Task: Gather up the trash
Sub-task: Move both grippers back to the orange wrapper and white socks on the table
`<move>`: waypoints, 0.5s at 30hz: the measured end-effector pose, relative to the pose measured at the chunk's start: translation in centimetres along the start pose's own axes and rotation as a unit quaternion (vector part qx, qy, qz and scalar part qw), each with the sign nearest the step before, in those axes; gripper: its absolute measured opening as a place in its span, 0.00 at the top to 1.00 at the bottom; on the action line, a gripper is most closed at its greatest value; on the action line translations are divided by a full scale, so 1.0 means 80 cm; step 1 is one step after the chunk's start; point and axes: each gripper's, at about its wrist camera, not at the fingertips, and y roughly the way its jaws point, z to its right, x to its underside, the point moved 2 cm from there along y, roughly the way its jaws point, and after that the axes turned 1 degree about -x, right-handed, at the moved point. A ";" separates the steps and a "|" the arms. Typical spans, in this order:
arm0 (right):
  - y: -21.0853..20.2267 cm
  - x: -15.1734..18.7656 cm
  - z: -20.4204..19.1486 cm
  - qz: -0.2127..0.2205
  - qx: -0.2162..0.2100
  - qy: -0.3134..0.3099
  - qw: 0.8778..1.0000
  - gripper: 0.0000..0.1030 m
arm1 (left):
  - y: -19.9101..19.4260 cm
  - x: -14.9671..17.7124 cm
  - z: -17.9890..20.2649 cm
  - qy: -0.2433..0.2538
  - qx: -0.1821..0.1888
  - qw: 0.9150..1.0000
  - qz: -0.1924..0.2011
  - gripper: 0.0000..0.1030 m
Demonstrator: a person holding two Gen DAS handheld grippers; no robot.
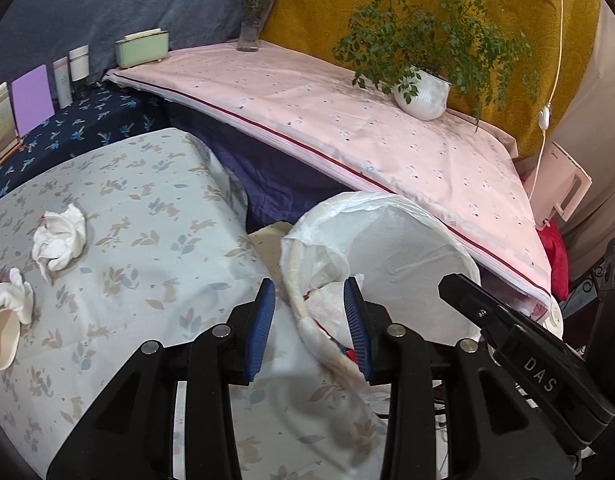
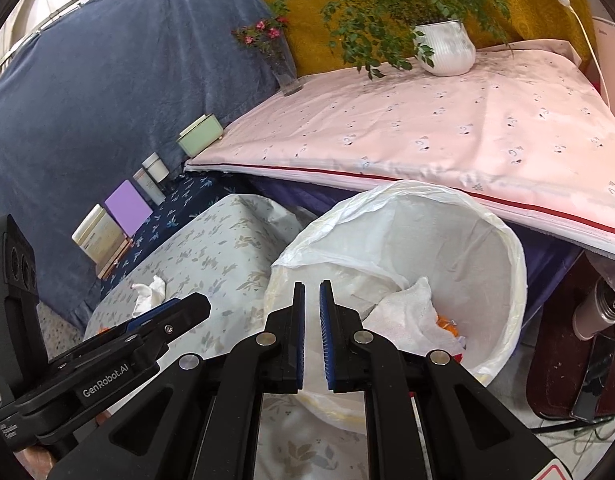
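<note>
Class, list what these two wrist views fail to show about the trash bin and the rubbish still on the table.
- Bin bottom: right wrist view, covered by white tissue.
- Orange scrap in the bin: mostly buried, identity unclear.
- Cream cup: left wrist view, cut off by the image edge.
- Bin's near rim: left wrist view, partly behind the left gripper.

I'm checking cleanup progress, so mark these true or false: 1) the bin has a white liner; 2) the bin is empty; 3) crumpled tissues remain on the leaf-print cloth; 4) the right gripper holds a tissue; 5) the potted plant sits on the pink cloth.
1) True: the bin is lined with a white bag.
2) False: a white tissue and orange scraps lie inside.
3) True: a crumpled tissue and another remain on the leaf-print cloth.
4) False: the right gripper is nearly closed on nothing.
5) True: the potted plant stands on the pink cloth.
</note>
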 end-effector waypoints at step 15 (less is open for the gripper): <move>0.017 0.017 -0.079 -0.024 -0.009 -0.062 0.998 0.81 | -0.036 0.017 -0.083 -0.036 -0.064 0.997 0.010 0.67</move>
